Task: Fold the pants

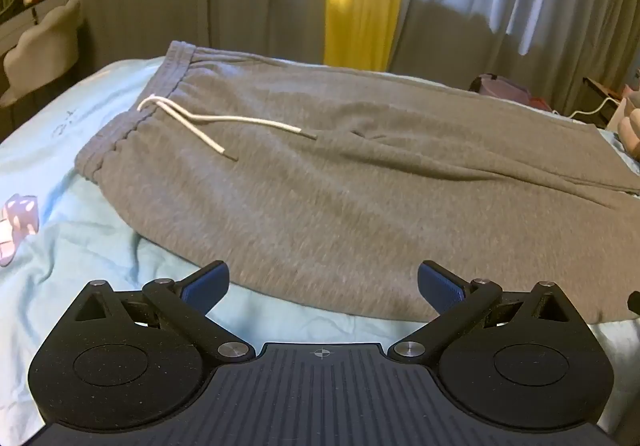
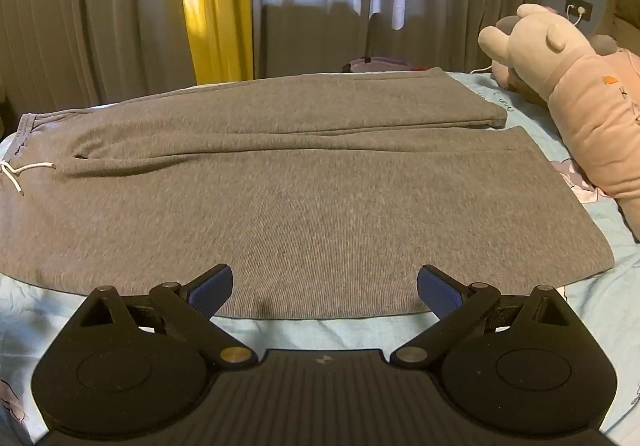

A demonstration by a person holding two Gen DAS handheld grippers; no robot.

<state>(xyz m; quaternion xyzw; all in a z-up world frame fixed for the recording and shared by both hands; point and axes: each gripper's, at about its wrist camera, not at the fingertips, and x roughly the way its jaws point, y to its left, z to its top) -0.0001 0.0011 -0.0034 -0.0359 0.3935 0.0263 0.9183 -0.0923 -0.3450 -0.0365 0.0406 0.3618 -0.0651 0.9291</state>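
Observation:
Grey sweatpants (image 1: 340, 186) lie flat on a light blue bed sheet (image 1: 100, 246), waistband at the left with a white drawstring (image 1: 208, 122), both legs running to the right. In the right wrist view the pants (image 2: 280, 198) show whole, with the leg cuffs at the right. My left gripper (image 1: 323, 288) is open and empty, just above the near edge of the pants by the waist end. My right gripper (image 2: 325, 290) is open and empty, over the near edge of the near leg.
A pink and cream plush toy (image 2: 580, 98) lies on the bed to the right of the leg cuffs. Curtains (image 2: 216, 6) hang behind the bed. A chair (image 1: 40, 46) stands off the bed's far left. A bag (image 1: 500, 86) sits beyond the far edge.

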